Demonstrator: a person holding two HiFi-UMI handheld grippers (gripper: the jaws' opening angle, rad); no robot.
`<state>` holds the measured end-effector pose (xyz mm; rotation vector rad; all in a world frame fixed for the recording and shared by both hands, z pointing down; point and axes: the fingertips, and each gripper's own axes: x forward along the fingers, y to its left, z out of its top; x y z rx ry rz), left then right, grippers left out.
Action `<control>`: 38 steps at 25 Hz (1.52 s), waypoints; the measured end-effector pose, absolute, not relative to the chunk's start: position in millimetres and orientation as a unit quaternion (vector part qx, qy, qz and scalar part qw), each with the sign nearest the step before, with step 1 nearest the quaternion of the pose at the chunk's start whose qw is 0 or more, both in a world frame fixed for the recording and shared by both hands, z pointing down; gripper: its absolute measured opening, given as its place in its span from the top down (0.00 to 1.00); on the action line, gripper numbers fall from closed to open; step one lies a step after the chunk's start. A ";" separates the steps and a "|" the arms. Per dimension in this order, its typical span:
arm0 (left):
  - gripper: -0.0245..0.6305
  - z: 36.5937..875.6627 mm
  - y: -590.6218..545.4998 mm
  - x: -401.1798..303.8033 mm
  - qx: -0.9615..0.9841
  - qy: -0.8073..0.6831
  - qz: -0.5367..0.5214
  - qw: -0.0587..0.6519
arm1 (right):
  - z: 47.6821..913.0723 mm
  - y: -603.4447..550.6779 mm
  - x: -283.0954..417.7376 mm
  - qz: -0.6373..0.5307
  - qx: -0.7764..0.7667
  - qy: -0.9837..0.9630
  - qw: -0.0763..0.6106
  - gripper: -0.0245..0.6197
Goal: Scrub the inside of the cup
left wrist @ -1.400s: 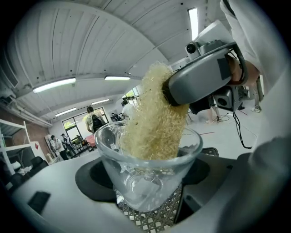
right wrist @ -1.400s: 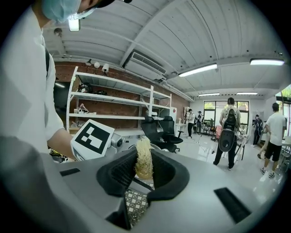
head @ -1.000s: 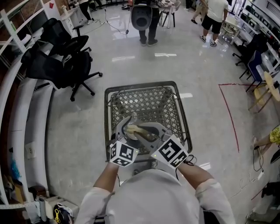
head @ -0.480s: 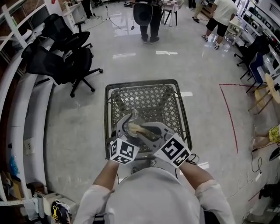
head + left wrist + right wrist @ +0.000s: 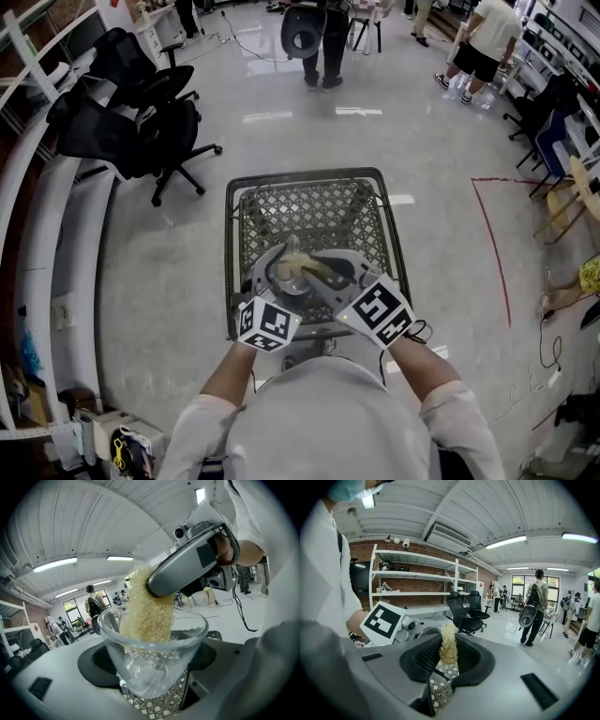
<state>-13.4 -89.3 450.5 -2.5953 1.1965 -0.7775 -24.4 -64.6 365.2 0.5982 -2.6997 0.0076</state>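
Observation:
A clear glass cup (image 5: 154,667) sits upright between the jaws of my left gripper (image 5: 151,679), which is shut on its lower half. A yellowish loofah scrubber (image 5: 146,613) hangs down into the cup's mouth, gripped at its top by the grey jaw of my right gripper (image 5: 185,566). In the right gripper view the loofah (image 5: 449,645) is pinched between the jaws of the right gripper (image 5: 446,659). From the head view, the cup (image 5: 289,277) and loofah (image 5: 317,266) are held over the cart, with the left gripper (image 5: 272,286) and right gripper (image 5: 330,274) meeting there.
A wire-mesh shopping cart (image 5: 309,211) stands right under both grippers. Black office chairs (image 5: 131,112) are at the far left beside white shelving (image 5: 37,187). People (image 5: 319,37) stand at the back. A red tape line (image 5: 492,244) marks the floor at right.
The right gripper has shifted a little to the right and forward, dragging the loofah across inside the cup. The left gripper and cup have hardly moved.

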 end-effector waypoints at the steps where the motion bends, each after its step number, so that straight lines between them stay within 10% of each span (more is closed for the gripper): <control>1: 0.37 450.9 -90.3 -14.8 -0.872 0.403 -0.263 0.091 | 366.3 -61.6 -24.5 0.006 0.207 -0.960 0.190 0.83; 38: 0.37 477.1 -108.7 -7.6 -0.892 0.405 -0.200 0.008 | 348.1 -88.9 42.6 0.121 0.335 -0.934 -0.009 0.83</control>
